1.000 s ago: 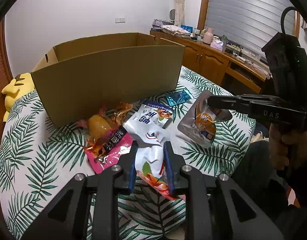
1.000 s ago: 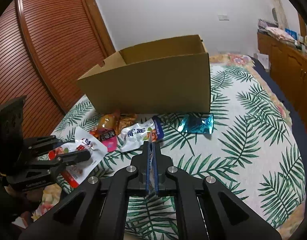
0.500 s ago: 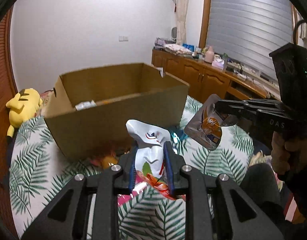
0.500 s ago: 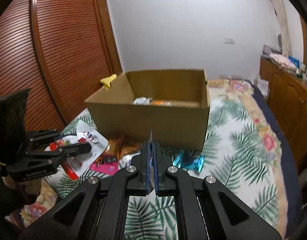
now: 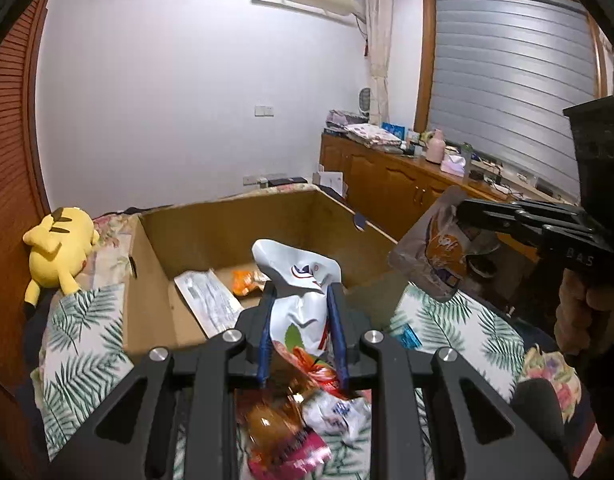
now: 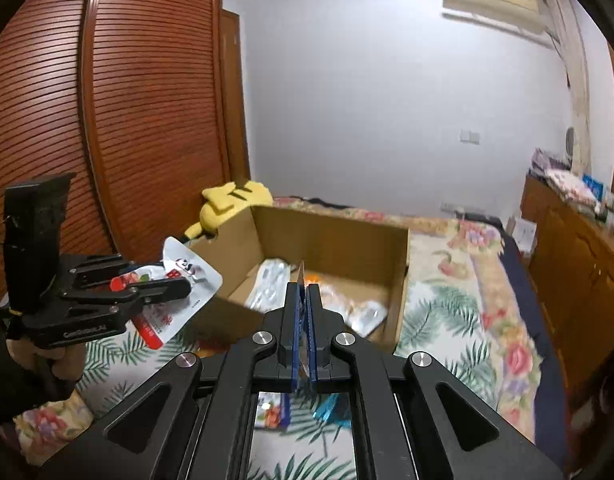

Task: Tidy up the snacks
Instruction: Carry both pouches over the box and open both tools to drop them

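Note:
My left gripper (image 5: 301, 292) is shut on a crumpled white snack bag (image 5: 297, 270), held up at the near edge of the open cardboard box (image 5: 243, 220). In the right wrist view the same left gripper (image 6: 179, 282) holds the white bag (image 6: 183, 268) left of the box (image 6: 335, 236). My right gripper (image 6: 303, 288) is shut on a flat silver pouch (image 6: 301, 276) seen edge-on; the left wrist view shows that pouch (image 5: 439, 252) hanging from the right gripper (image 5: 463, 210) beside the box's right wall. A white packet (image 5: 211, 296) and an orange packet (image 5: 245, 282) lie in the box.
Loose snacks lie on the leaf-print bedcover below: a pink and orange pack (image 5: 279, 428) and a blue packet (image 6: 331, 408). A yellow plush toy (image 5: 59, 252) sits behind the box. Wooden cabinets (image 5: 387, 184) line the right, a slatted wardrobe (image 6: 107, 120) the left.
Both grippers have risen with their packets, and now look down into the box. The loose snacks have dropped to the bottom of both views.

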`<move>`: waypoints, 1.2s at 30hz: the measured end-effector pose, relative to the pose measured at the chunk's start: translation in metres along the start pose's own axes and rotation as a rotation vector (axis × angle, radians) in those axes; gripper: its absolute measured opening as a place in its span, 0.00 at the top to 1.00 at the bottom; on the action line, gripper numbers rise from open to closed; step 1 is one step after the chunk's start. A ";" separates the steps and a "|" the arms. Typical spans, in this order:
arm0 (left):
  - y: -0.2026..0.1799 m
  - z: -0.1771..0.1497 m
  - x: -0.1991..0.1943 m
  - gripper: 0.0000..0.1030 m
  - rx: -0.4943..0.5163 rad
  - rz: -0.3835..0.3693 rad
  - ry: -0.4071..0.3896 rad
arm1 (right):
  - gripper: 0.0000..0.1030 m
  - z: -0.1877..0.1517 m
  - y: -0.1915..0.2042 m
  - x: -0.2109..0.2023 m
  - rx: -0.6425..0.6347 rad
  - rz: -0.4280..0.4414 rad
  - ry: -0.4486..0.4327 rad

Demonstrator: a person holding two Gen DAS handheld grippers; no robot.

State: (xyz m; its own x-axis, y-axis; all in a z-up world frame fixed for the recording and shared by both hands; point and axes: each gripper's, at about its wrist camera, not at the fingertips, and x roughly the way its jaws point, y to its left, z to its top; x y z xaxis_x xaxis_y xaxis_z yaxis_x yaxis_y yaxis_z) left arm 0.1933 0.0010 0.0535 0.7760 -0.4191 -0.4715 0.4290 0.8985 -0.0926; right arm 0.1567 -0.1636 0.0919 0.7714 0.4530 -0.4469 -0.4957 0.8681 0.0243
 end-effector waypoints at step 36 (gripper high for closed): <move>0.051 0.019 0.096 0.75 -0.056 0.104 0.110 | 0.99 0.011 -0.003 0.121 0.002 0.043 0.092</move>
State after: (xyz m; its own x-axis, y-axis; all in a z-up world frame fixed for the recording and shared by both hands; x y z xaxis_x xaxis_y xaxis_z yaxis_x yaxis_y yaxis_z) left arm 0.2984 0.0037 0.0202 0.7582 -0.3094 -0.5739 0.3203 0.9434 -0.0854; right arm 0.2556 -0.1097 0.0474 0.7094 0.4694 -0.5259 -0.5269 0.8486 0.0466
